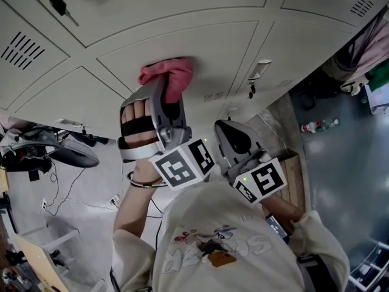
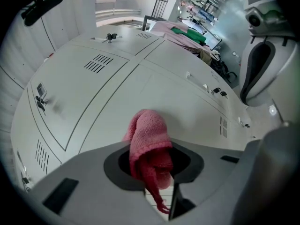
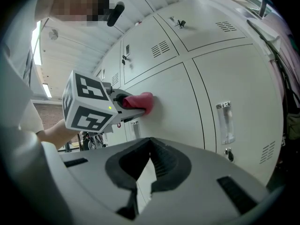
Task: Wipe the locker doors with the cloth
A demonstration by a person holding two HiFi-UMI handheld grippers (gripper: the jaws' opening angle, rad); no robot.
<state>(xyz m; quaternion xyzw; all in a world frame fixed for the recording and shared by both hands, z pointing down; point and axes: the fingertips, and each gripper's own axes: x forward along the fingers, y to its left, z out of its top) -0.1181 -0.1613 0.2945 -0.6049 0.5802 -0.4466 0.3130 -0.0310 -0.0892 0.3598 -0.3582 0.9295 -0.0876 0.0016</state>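
A pink cloth (image 1: 169, 76) is pressed against a pale grey locker door (image 1: 200, 47), bunched at the tip of my left gripper (image 1: 165, 96), which is shut on it. In the left gripper view the cloth (image 2: 149, 146) fills the space between the jaws and its front touches the door (image 2: 140, 97). My right gripper (image 1: 234, 135) hangs back to the right, shut and holding nothing, clear of the door. From the right gripper view, the cloth (image 3: 138, 101) and left gripper (image 3: 123, 103) show at the left against the door (image 3: 173, 102).
A key (image 1: 61, 6) hangs from a lock on an upper-left door. A label holder and lock (image 1: 258, 72) sit on the neighbouring door to the right. Bags and clothes (image 1: 364, 53) lie at the far right, and cables and equipment (image 1: 42, 151) at the left on the floor.
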